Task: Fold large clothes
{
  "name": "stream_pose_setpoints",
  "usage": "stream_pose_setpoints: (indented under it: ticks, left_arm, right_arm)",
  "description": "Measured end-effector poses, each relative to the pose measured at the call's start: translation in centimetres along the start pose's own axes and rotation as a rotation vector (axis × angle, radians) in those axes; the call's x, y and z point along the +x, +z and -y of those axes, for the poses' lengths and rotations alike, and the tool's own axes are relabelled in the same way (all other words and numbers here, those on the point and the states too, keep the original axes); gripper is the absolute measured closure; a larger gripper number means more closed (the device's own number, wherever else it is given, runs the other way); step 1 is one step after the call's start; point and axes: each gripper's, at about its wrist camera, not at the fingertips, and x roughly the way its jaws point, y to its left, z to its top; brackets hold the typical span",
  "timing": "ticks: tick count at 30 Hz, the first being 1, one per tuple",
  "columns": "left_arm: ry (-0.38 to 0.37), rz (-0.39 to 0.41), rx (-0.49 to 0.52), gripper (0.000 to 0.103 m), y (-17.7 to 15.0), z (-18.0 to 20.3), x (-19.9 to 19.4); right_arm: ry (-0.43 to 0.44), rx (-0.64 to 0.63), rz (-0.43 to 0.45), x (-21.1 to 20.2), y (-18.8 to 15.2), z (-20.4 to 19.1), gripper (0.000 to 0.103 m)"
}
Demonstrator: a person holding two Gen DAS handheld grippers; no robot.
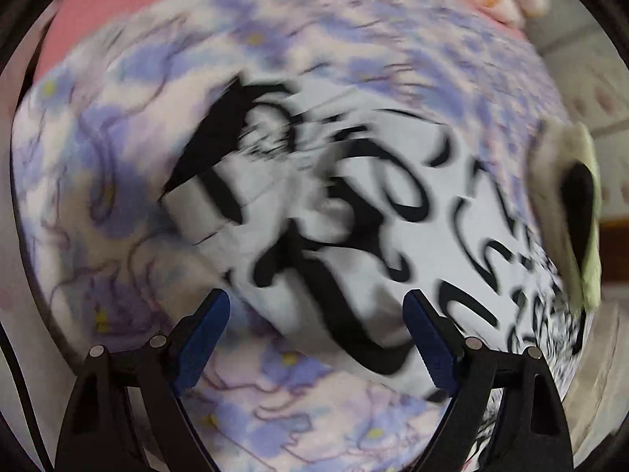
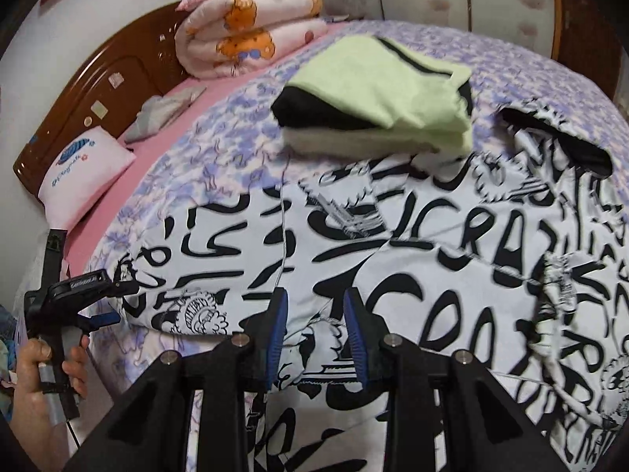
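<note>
A large white garment (image 2: 412, 259) covered in black lettering and cartoon prints lies spread on the purple floral bedspread (image 2: 236, 118). In the blurred left wrist view, a folded corner of the garment (image 1: 314, 212) lies just beyond my left gripper (image 1: 316, 299), which stands wide open above it with nothing between its blue pads. That left gripper (image 2: 122, 303) also shows at the garment's left edge, held by a hand (image 2: 43, 365). My right gripper (image 2: 314, 299) hovers over the garment's near edge. Its jaws stand narrowly apart, and I see no fabric pinched.
A folded pile of green, black and white cloth (image 2: 377, 90) sits beyond the garment, and the same pile (image 1: 570, 204) shows at the right of the left wrist view. A rolled pink bear blanket (image 2: 247, 27), a small pink pillow (image 2: 82, 173) and the wooden headboard (image 2: 98, 90) line the far left.
</note>
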Motion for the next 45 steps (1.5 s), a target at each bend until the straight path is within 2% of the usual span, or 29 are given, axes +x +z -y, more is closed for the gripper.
stream_pose_setpoints:
  ticks: [3,9,12,14,15,16,17,18,19,22,26,28,29,33,36,38,42,45]
  left_arm:
    - [-0.013,-0.014,-0.087,0.014,0.2,-1.7,1.5]
    - [0.034,-0.005,-0.074,0.011,0.1,-0.6,2.4]
    - [0.06,0.008,-0.037,0.013,-0.2,0.3,2.9]
    - [0.069,0.021,-0.006,0.027,-0.1,1.2,2.8]
    - [0.066,0.033,0.016,0.046,-0.2,1.8,2.6]
    - [0.045,0.043,0.038,0.076,-0.3,2.3,2.3]
    - [0.006,0.044,0.055,0.089,-0.3,2.8,2.0]
    - [-0.015,0.038,0.068,0.095,-0.4,3.4,1.7]
    - [0.005,0.059,0.1,0.096,-0.7,4.2,1.0]
    - [0.025,0.196,0.27,0.097,-2.6,7.8,-2.2]
    - [0.016,0.357,0.468,0.097,-6.4,12.9,-6.6]
    - [-0.015,0.425,0.581,0.097,-9.0,15.6,-9.0]
    - [-0.034,0.464,0.655,0.097,-11.3,17.7,-10.1]
    - [-0.104,0.542,0.866,0.097,-18.2,22.5,-12.4]
    - [-0.173,0.531,0.996,0.097,-24.4,25.6,-11.7]
    - [-0.2,0.486,1.068,0.096,-28.2,27.6,-9.4]
    - [-0.211,0.361,1.151,0.096,-33.2,29.6,-4.0]
    - [-0.174,0.274,1.227,0.086,-36.0,29.6,0.2]
  right_arm:
    - [0.005,-0.005,-0.029,1.3,-0.7,0.1,0.074]
    - [0.015,0.021,-0.086,3.1,-2.4,1.2,0.074]
    - [0.017,0.038,-0.11,3.6,-3.4,1.8,0.074]
    - [0.014,0.05,-0.121,3.6,-4.0,2.4,0.074]
    - [0.012,0.057,-0.127,3.6,-4.4,2.8,0.074]
    - [0.009,0.064,-0.129,3.4,-4.7,3.2,0.074]
    - [0.008,0.07,-0.131,3.3,-5.0,3.6,0.074]
    - [0.006,0.078,-0.134,3.1,-5.3,4.1,0.074]
    - [0.005,0.084,-0.136,2.9,-5.6,4.4,0.074]
    - [-0.003,0.107,-0.126,1.7,-6.3,5.8,0.074]
    - [-0.02,0.141,-0.092,-0.5,-7.2,7.7,0.074]
    - [-0.025,0.159,-0.073,-1.6,-7.7,8.7,0.074]
    - [-0.027,0.174,-0.062,-2.3,-8.0,9.3,0.074]
    - [-0.026,0.24,-0.033,-4.2,-9.2,11.6,0.074]
    - [-0.042,0.29,-0.012,-5.6,-10.4,14.0,0.073]
    - [-0.067,0.317,-0.002,-6.3,-11.2,15.6,0.073]
    - [-0.111,0.381,-0.01,-6.8,-12.8,19.0,0.073]
    - [-0.153,0.421,-0.023,-7.0,-14.3,21.7,0.073]
